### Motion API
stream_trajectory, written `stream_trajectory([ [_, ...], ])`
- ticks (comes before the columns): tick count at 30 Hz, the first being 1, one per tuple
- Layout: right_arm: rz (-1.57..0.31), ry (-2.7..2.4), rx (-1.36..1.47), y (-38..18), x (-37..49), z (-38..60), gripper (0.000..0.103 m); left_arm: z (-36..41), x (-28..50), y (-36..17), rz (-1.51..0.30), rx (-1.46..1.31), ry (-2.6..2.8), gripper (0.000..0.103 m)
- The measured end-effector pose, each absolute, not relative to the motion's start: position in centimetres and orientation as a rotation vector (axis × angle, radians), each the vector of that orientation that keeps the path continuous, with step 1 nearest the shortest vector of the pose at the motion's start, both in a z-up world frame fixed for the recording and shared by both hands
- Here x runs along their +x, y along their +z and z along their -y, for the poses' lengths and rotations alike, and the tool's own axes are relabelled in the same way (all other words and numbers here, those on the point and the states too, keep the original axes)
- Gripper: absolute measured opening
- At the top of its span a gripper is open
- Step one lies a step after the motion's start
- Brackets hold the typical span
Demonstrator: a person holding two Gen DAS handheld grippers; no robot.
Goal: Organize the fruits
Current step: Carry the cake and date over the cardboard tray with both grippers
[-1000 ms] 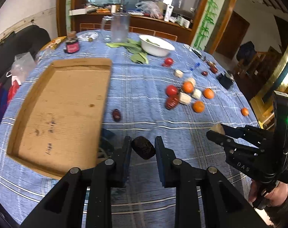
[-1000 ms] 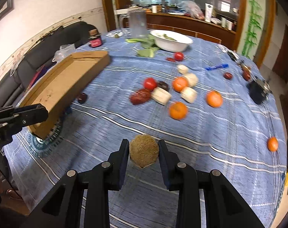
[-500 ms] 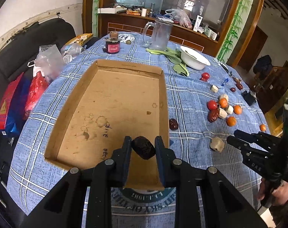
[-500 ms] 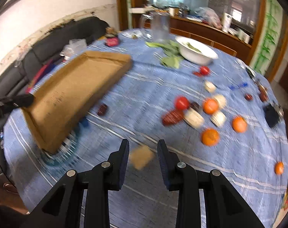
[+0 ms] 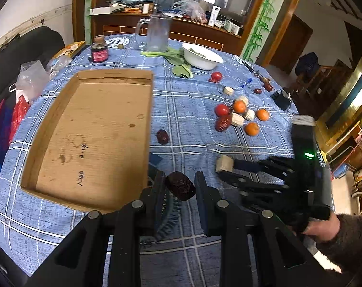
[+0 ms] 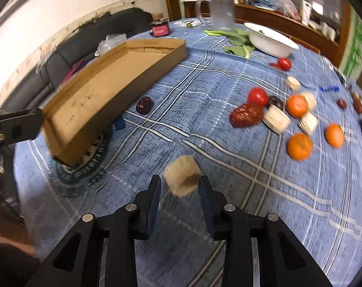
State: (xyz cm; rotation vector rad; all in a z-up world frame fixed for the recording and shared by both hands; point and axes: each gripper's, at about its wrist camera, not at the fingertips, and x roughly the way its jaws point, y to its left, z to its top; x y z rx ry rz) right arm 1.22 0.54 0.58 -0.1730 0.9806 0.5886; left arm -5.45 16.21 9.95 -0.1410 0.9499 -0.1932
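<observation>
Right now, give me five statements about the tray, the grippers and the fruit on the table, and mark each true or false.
1. The cardboard tray holds no fruit. True.
2. The left gripper is empty. False: it is shut on a dark date.
3. A pale cut chunk sits between the right gripper fingers. True; its jaws are opening.
4. The white bowl stands inside the tray. False: it stands on the tablecloth, beyond the tray.
5. A lone date lies on the cloth beside the tray. True.
</observation>
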Motion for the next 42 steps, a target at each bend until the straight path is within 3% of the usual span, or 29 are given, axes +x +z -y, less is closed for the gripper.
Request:
stream_trajectory([
  [5,-0.99,0.588,-0.19,-0.1,2.3,-1.0,0.036,-15.5,-6.0,9.3,-0.965,-0.141,-0.192,0.024],
  [9,-0.979,0.58,-0.195,-0.1,2.6,-0.9,0.03,-15.9,-6.0,8.9,-0.977,-0.163,-0.177,0.024],
  [23,-0.932,0.573,-0.16,3.6,0.9,-0.3,0.03,-20.0,-5.5,9.1,-0.944,-0.231,-0.108,0.024],
  [42,-0.906,0.702,-0.125,7.2,7.4,-11.4,0.03,-30.1,0.1,8.9,-0.919,-0.235,0.072,0.024],
])
